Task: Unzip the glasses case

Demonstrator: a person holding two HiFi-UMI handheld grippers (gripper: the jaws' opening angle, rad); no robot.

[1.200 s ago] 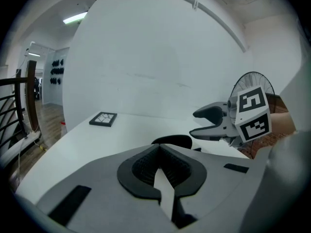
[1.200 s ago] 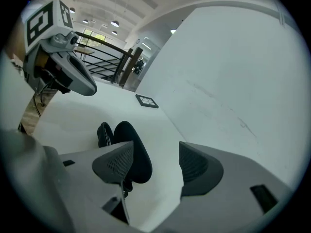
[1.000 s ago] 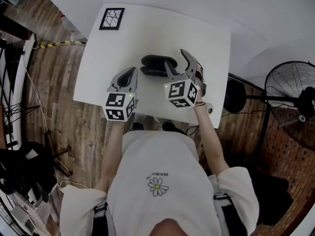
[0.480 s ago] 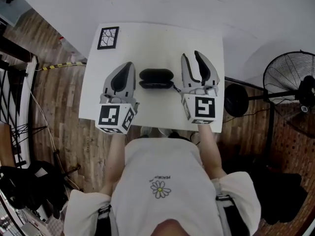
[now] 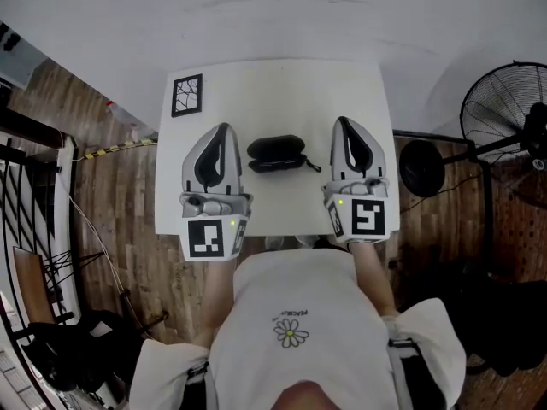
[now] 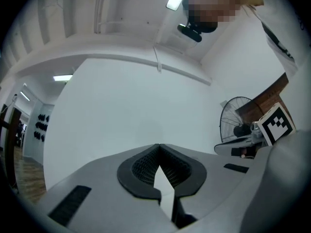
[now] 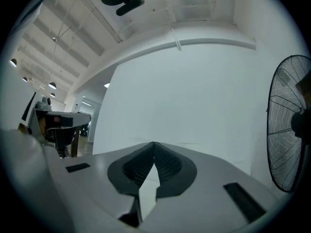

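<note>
A black glasses case [image 5: 275, 154] lies on the small white table [image 5: 282, 92], lid parted along its front, with its zip pull [image 5: 313, 166] trailing to the right. My left gripper [image 5: 223, 128] is raised above the table to the case's left, shut and empty. My right gripper [image 5: 342, 122] is raised to the case's right, also shut with nothing in it. Both point away from me toward the white wall. In the left gripper view the fingertips [image 6: 158, 146] meet against bare wall. The right gripper view shows its fingertips [image 7: 154, 143] meeting the same way; the case is in neither view.
A black-and-white patterned card [image 5: 187, 96] lies at the table's far left corner. A standing fan [image 5: 506, 109] is to the right of the table, also in the right gripper view [image 7: 291, 130]. Wooden floor surrounds the table; a white wall stands behind it.
Both grippers have lifted off the table and tilted up to point level at the wall. The right gripper's jaws, wide open near the case a second ago, have closed empty. The case stays put.
</note>
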